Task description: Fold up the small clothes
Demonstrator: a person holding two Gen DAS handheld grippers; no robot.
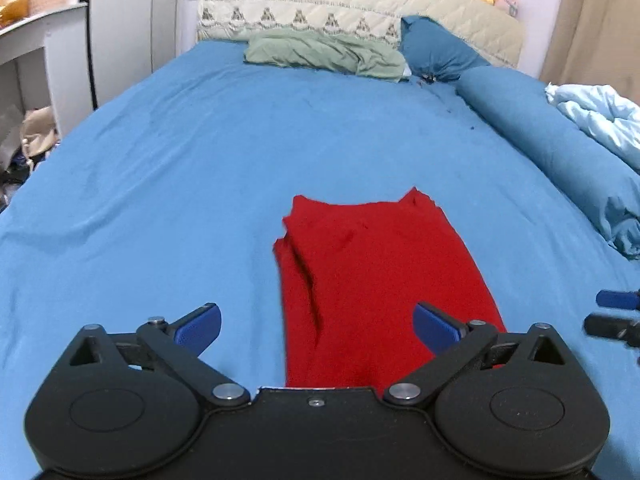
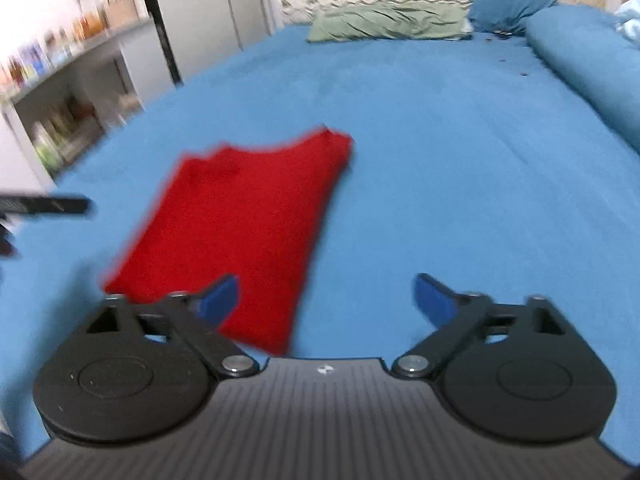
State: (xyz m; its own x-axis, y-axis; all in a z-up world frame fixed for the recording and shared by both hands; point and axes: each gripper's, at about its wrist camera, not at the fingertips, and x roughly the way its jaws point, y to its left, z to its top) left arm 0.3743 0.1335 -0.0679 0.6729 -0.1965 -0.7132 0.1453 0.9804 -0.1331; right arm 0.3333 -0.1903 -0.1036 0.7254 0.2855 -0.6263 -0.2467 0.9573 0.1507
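A red garment (image 1: 380, 280) lies folded lengthwise into a long strip on the blue bedsheet (image 1: 180, 184). My left gripper (image 1: 316, 326) is open and empty, hovering over the strip's near end, its right finger over the cloth. In the right wrist view the red garment (image 2: 248, 224) lies to the left. My right gripper (image 2: 326, 300) is open and empty, with its left finger over the garment's near right edge. The right gripper's fingers (image 1: 616, 320) show at the right edge of the left wrist view. The left gripper (image 2: 48, 206) shows blurred at the left edge of the right wrist view.
A green pillow (image 1: 324, 54), a dark blue pillow (image 1: 440, 50) and a quilted headboard (image 1: 320, 0) are at the bed's far end. A rolled blue duvet (image 1: 560, 148) and pale blue bedding (image 1: 600, 116) lie along the right. Shelves (image 2: 60, 120) stand left of the bed.
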